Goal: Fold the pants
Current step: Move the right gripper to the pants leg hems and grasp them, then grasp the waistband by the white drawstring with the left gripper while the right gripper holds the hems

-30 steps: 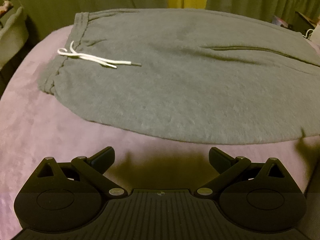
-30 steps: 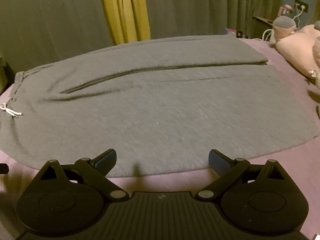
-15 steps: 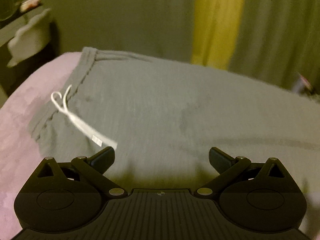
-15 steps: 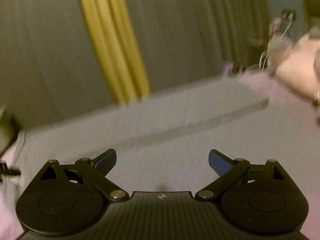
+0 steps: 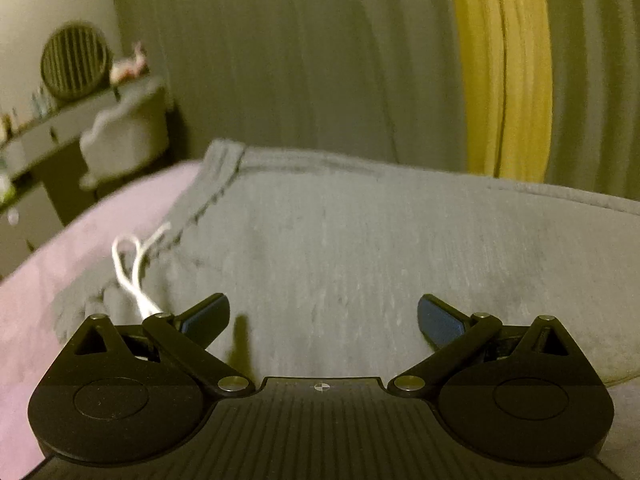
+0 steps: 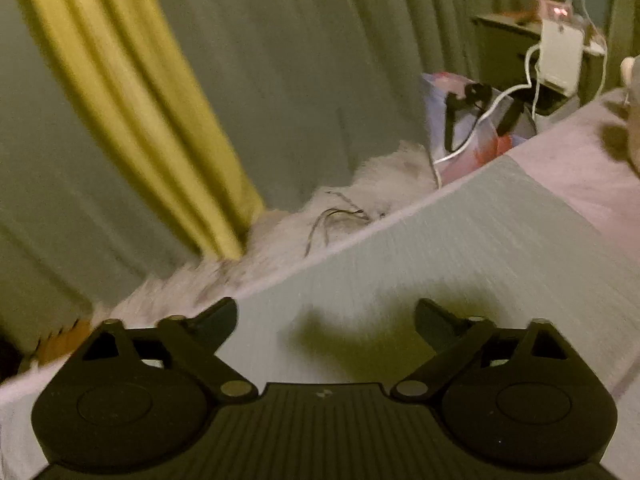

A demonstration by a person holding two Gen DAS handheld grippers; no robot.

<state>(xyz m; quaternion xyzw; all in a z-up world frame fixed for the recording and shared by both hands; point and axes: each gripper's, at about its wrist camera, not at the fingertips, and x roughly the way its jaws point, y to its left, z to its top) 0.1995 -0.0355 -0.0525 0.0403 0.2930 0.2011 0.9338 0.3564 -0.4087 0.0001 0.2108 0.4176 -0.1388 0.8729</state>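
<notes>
Both claws are sitting spread wide with nothing between the fingers: the left gripper [image 5: 322, 314] is hanging low over the waist end of the gray sweatpants [image 5: 380, 264], and the right gripper [image 6: 326, 316] is hanging over the leg end of the same sweatpants [image 6: 460, 264]. Those pants are lying flat across a bed with a pinkish-purple bedspread [image 5: 80, 240]. Only the left wrist view is showing the ribbed waistband [image 5: 208, 192] and the white drawstring [image 5: 132, 268], which is looping off the waistband onto the bedspread and disappearing behind the left finger linkage. Only the right wrist view is showing the far leg edge running diagonally, plus the floor side of the bed: a fluffy white rug [image 6: 320, 232], a colorful bag [image 6: 472, 120] with white cables [image 6: 492, 108] draped over it, and a dark nightstand [image 6: 516, 48] with a white box hanging off it. The left claw is pointing roughly level across the fabric, while the right one is looking rolled, so the bed edge is slanting up to the right, and it's casting a dark shadow on the cloth just ahead of its fingers. Behind everything are gray-green curtains [image 5: 300, 60] with a yellow strip [image 5: 508, 72]. Off to the left there's a shelf with a round slatted thing [image 5: 76, 60], pretty blurry.
</notes>
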